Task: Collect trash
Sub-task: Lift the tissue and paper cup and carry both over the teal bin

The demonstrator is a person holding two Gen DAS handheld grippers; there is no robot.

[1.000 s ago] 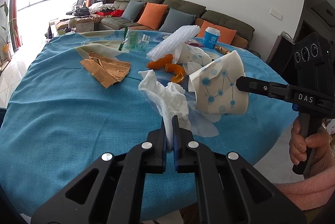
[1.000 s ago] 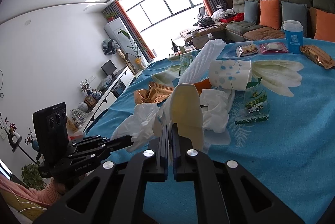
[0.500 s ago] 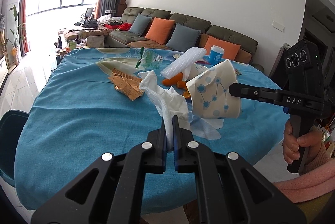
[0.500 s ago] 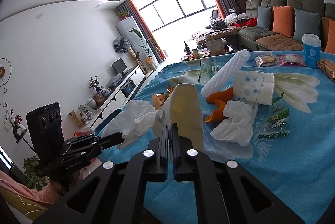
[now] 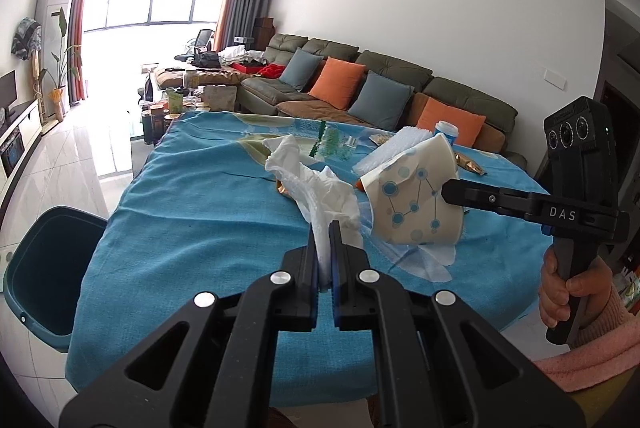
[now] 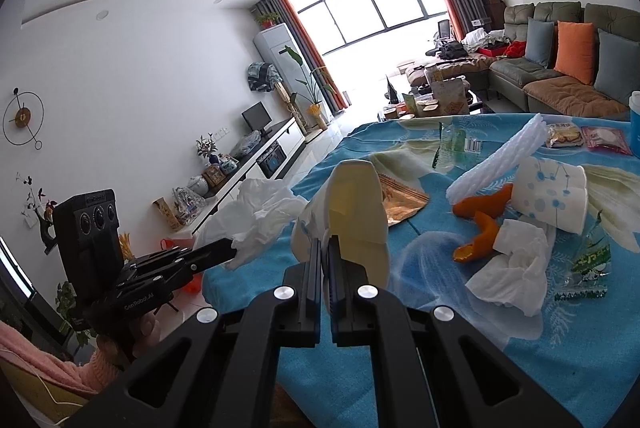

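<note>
My left gripper [image 5: 324, 228] is shut on a crumpled white tissue [image 5: 316, 183], held up above the blue tablecloth [image 5: 192, 228]. My right gripper [image 6: 325, 244] is shut on the rim of a squashed paper cup [image 6: 356, 203] with blue dots. In the left wrist view that cup [image 5: 416, 203] hangs from the right gripper [image 5: 446, 191] just right of the tissue. In the right wrist view the tissue [image 6: 256, 220] sticks out of the left gripper [image 6: 232, 252] at the left. A dark teal bin [image 5: 40, 268] stands on the floor beside the table's left edge.
On the table lie a second dotted paper cup [image 6: 552, 195], orange peel [image 6: 480, 224], another white tissue [image 6: 516, 268], a white foam sleeve [image 6: 500, 159], a brown wrapper [image 6: 400, 199], clear green-printed wrappers [image 6: 588, 268] and a blue cup [image 5: 446, 131]. A sofa [image 5: 380, 87] stands behind.
Both grippers have risen and drawn back toward the table's near-left side, carrying the tissue and the cup. The teal bin has come into the left wrist view.
</note>
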